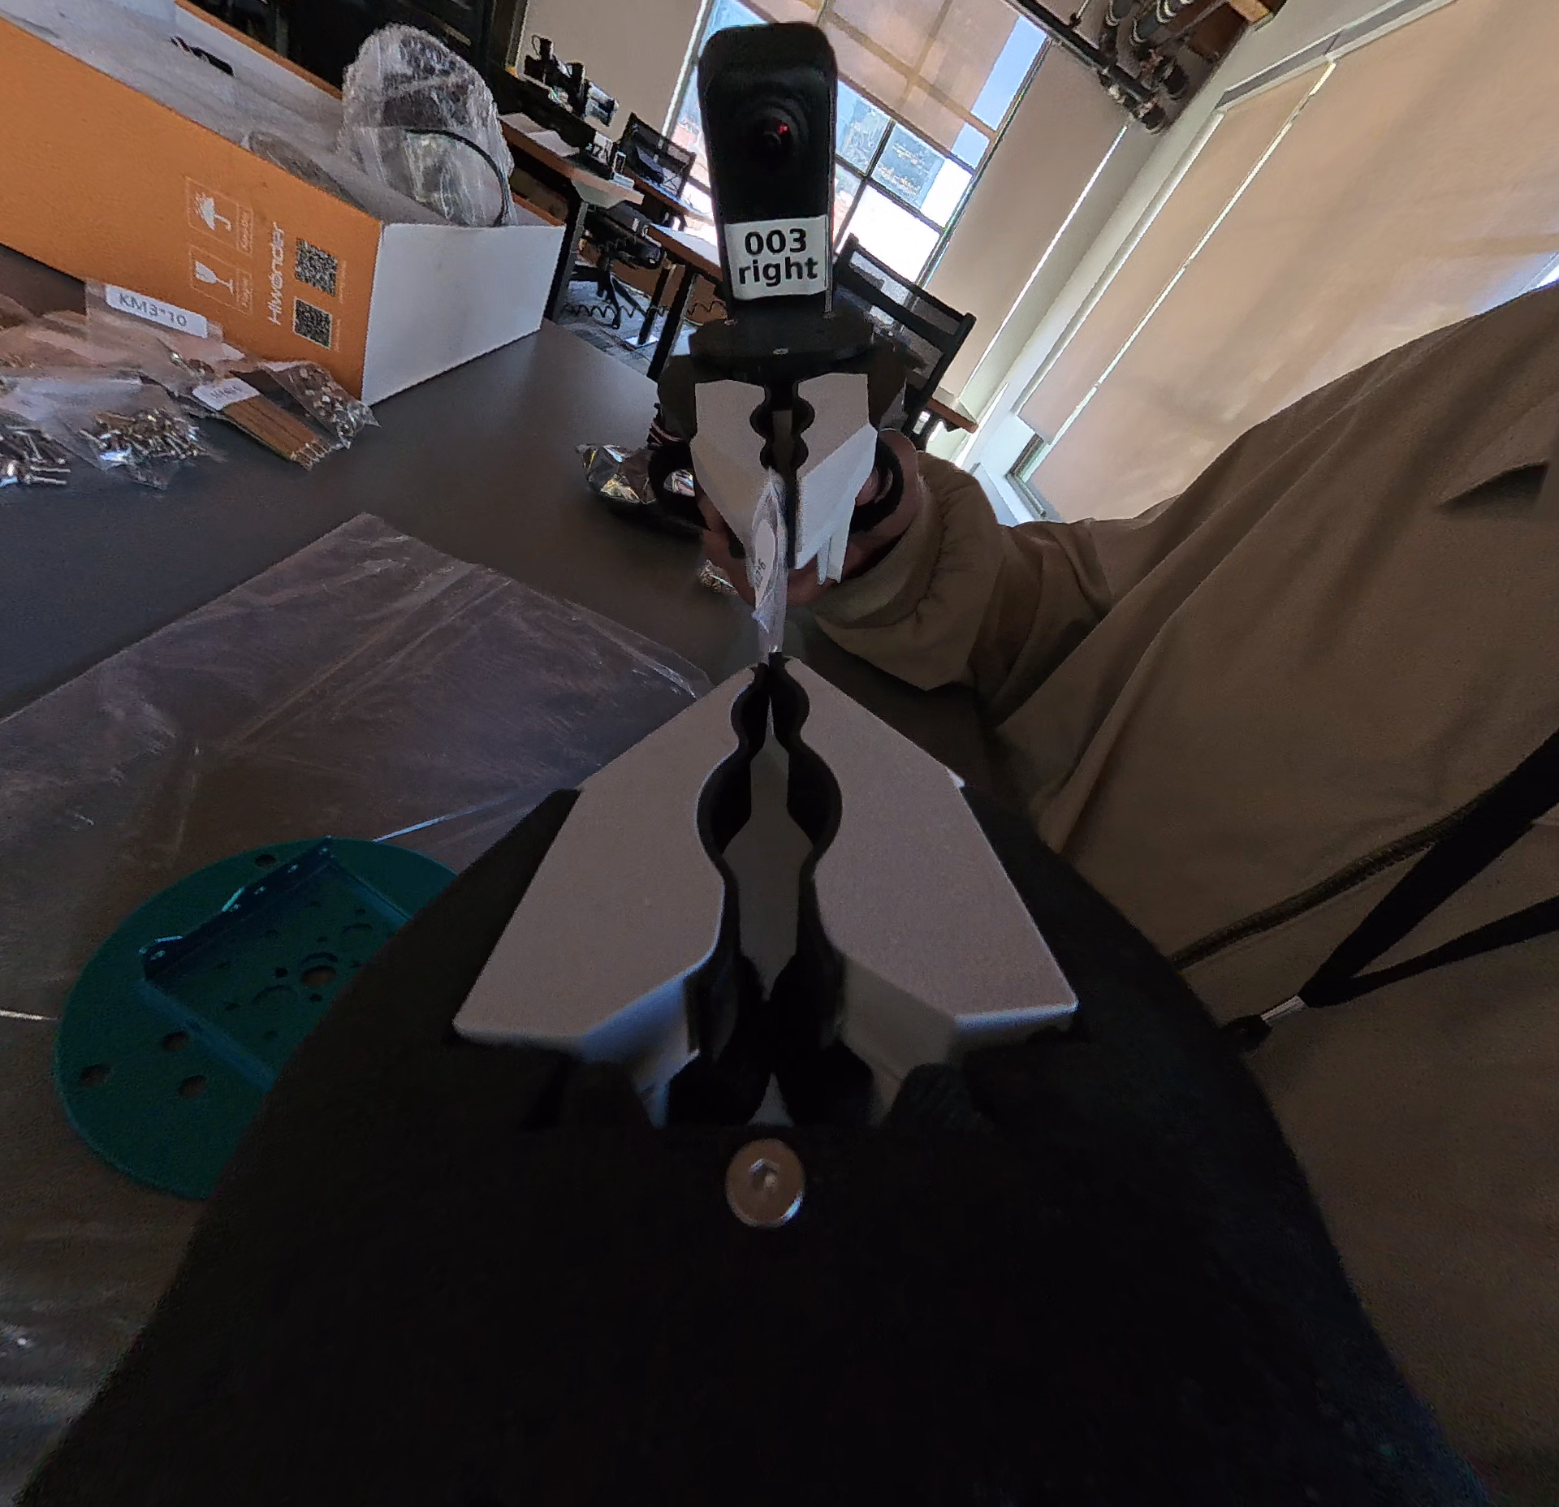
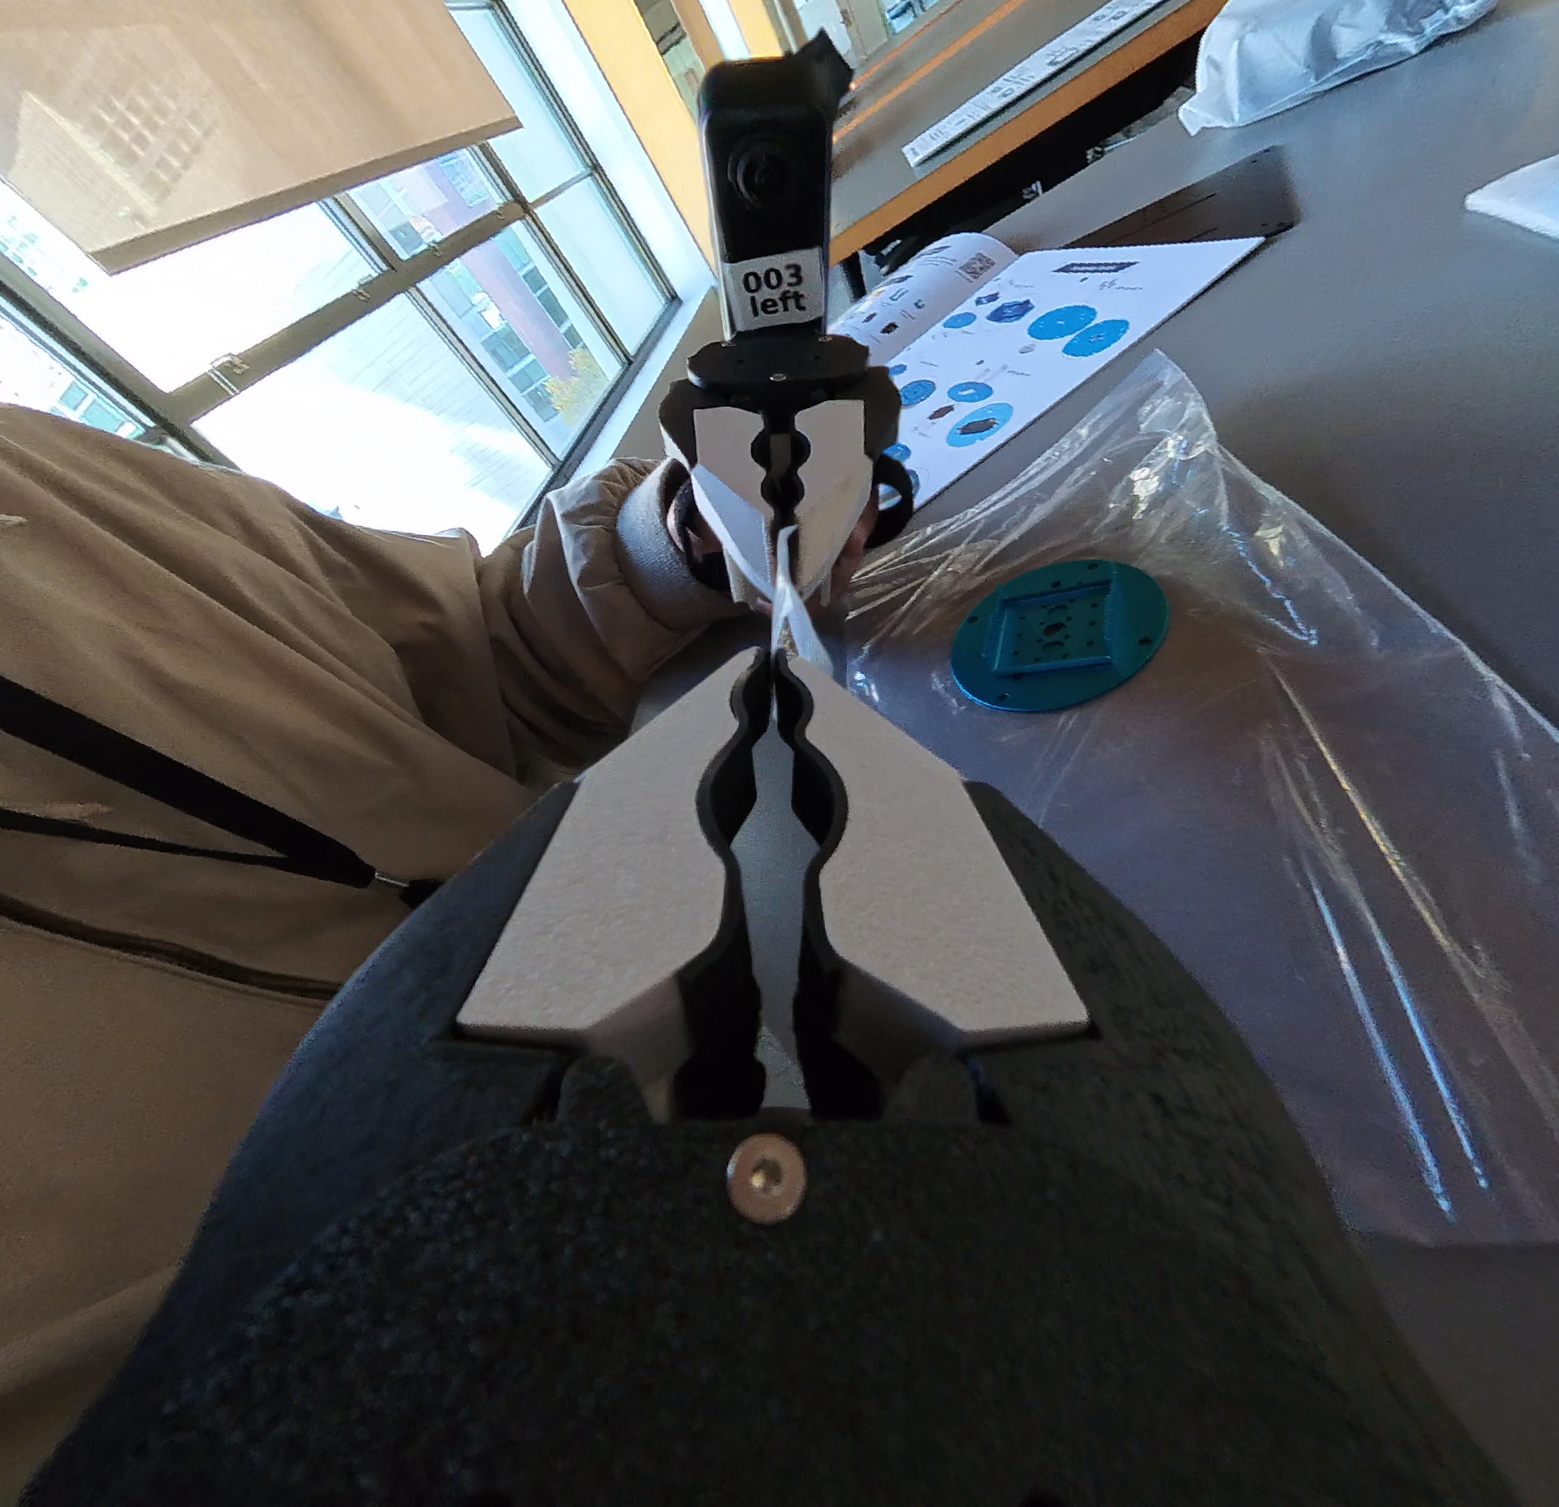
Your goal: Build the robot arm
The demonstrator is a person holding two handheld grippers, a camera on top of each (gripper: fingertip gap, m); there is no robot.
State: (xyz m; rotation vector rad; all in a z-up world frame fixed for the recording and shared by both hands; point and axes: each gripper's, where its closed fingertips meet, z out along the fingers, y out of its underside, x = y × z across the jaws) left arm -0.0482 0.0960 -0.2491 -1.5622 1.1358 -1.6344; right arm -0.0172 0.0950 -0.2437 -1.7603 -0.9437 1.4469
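Clear small bag (image 1: pixel 769 555) with a white label is pinched taut between both closed hand-held grippers (image 1: pixel 774 665) (image 2: pixel 774 661).

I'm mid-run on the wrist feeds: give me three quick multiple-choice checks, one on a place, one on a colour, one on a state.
1. Where does the round plate lie?
A. In the orange box
B. On the clear plastic sheet on the table
C. On the manual

2. What colour is the plate?
A. Red
B. Yellow
C. Blue-teal

3. How do the two grippers stand?
A. Both shut on one small bag stretched between them
B. Both wide open
C. Left open, right shut

Answers:
1 B: both views show the plate lying on the sheet, apart from the orange box and the manual.
2 C: it shows blue in the right view, teal in the left.
3 A: the left gripper and right gripper face tip to tip, each pinching an end of the bag.
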